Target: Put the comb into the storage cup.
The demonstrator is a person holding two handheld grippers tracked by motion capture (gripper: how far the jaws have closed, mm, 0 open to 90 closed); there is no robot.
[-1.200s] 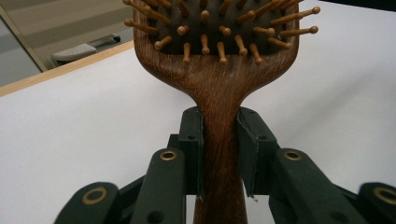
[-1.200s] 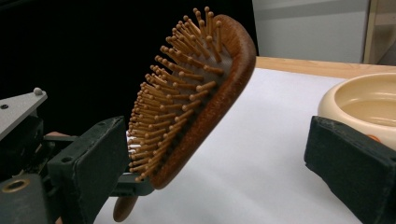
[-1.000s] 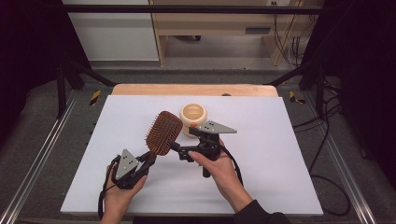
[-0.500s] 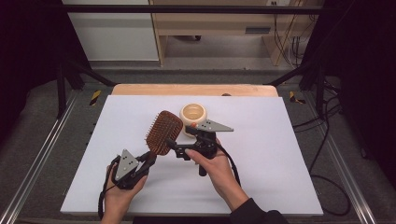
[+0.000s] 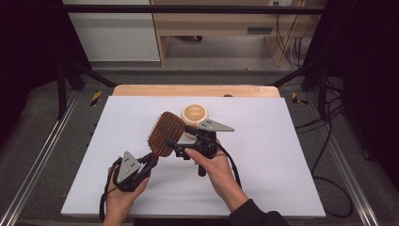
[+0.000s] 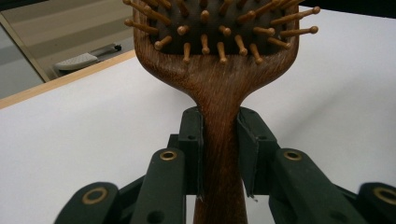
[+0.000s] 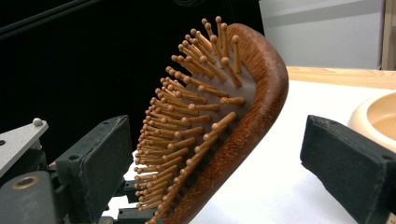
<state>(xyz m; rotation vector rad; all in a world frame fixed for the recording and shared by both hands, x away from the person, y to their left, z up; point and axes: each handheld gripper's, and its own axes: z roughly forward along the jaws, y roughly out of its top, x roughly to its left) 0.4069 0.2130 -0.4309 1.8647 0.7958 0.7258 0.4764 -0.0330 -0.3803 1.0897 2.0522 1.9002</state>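
A: What does each view contribute?

B: The high view shows the whole layout: the left tool holds the wooden hairbrush by its handle above the white table, brush head tilted up and away from the person. The right tool sits just beside the head, and a round beige bowl stands just behind it. The left gripper view confirms the grip: both pads press on the handle.

A: And the right tool's state?

B: In the right gripper view the hairbrush head stands between the pads, bristles towards the left one. The jaws have just been closing slightly, but a gap remains on each side, so the tool is open.

A: Anything cut off?

B: The left gripper view crops the brush head at the top. The right gripper view crops the bowl at the frame edge.

A: Hand pose?

B: The left hand grips from below; the right hand reaches forward, its tool pointing left towards the brush.
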